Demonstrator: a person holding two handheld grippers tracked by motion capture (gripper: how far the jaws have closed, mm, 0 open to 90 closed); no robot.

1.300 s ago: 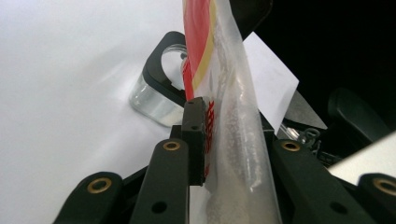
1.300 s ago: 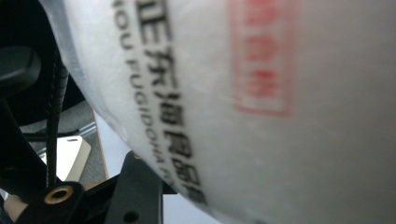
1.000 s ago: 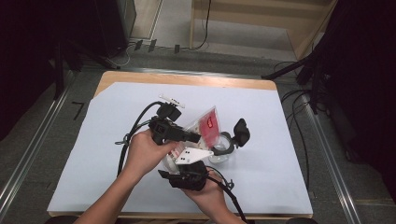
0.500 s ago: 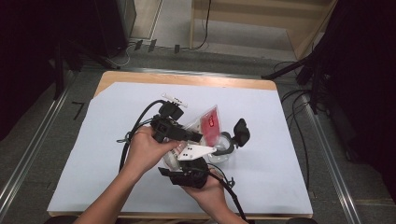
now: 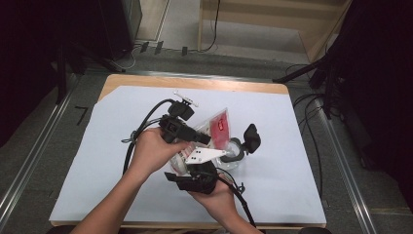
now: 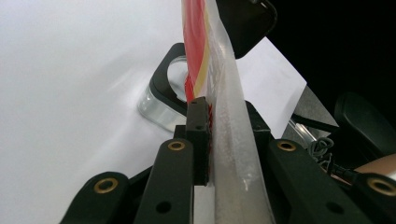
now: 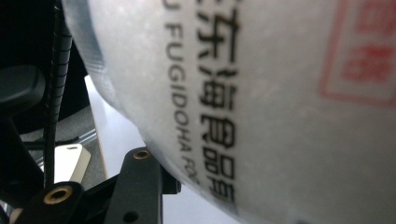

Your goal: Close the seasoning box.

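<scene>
L gripper (image 6: 212,140): jaws just closed further, now clamped on edge of the food pouch (image 5: 217,127), which is mid-table, tilted up, at 12 o'clock from R gripper (image 5: 197,178). R jaws: pouch body against them; clamped or not, can't tell. Clear jar (image 5: 234,153) w/ black lid at 3 o'clock. Pinch looks firm enough for tearing or pouring.

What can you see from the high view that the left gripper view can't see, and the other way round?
High view alone: both hands, the left and the right, each with a tool, and the whole white table cover. Left gripper view alone: up close, the left tool has its two black jaws pinched on the bag's edge, and the jaws have just been closing. Both: the clear bag with its red label, and the clear jar with a black lid behind it.
</scene>
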